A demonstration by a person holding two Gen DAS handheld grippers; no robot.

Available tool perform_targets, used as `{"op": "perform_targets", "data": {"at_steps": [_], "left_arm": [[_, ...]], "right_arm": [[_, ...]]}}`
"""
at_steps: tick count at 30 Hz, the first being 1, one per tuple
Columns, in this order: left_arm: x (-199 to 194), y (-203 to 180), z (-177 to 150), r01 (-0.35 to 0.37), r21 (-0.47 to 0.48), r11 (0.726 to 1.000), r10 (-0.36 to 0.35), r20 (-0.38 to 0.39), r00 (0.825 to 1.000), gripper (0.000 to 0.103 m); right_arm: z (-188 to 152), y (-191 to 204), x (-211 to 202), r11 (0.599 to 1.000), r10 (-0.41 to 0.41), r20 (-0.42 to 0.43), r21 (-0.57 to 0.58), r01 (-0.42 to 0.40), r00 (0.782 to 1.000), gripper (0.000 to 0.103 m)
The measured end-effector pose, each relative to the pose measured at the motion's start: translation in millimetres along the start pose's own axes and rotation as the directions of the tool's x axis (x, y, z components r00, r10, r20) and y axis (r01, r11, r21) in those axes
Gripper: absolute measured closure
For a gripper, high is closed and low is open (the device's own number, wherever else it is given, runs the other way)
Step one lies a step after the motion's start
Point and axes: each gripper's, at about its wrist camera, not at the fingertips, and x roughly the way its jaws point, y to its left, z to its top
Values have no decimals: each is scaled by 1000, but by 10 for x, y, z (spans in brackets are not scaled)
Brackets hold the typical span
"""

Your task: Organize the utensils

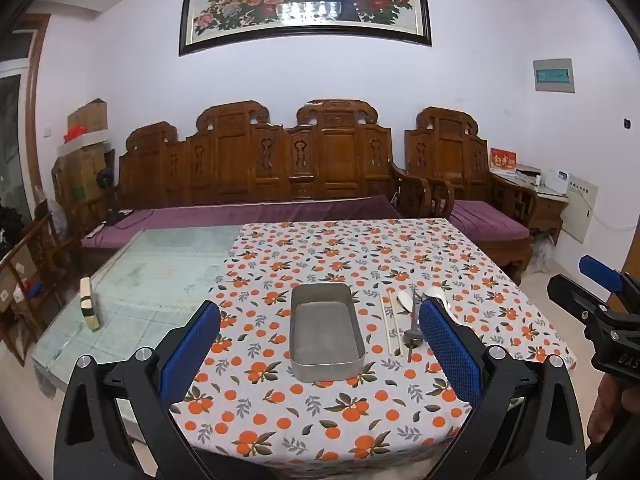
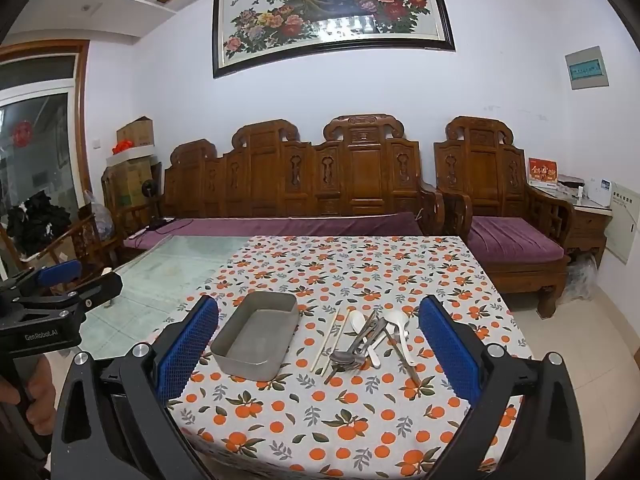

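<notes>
**Both grippers wait above the table, utensils not yet touched**

The left gripper (image 1: 320, 336) and the right gripper (image 2: 319, 338) are both spread wide, and nothing is between their pads. Each one hangs over the near edge of the table (image 1: 132, 280) and points a little downward. I think this is a starting pose, so that each camera sees the whole work area before a first reach.

The metal tray (image 2: 256, 340) stands empty on the orange-print cloth (image 2: 320, 420). It is probably the place where the utensils should go. Just to its right lie the chopsticks (image 2: 330, 338), side by side, and beside them a loose pile of utensils (image 2: 372, 340): white spoons and metal pieces that cross over each other. The pile is nearer to the right gripper, so this one seems better placed to pick first.

In the left view, the gripper's right finger (image 1: 448, 348) covers most of the pile. In the right view the metal pieces overlap, so I cannot count them or say surely which are forks and which are spoons. A small object (image 1: 89, 308) on the bare glass is hard to identify.
</notes>
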Motion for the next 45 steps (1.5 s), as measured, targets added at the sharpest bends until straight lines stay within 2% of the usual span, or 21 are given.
{"op": "perform_targets", "data": {"at_steps": [45], "left_arm": [[-55, -55, 34, 8, -4, 1000, -8, 7, 1000, 7]], "right_arm": [[1, 4, -44, 1000, 8, 8, 15, -8, 1000, 3]]}}
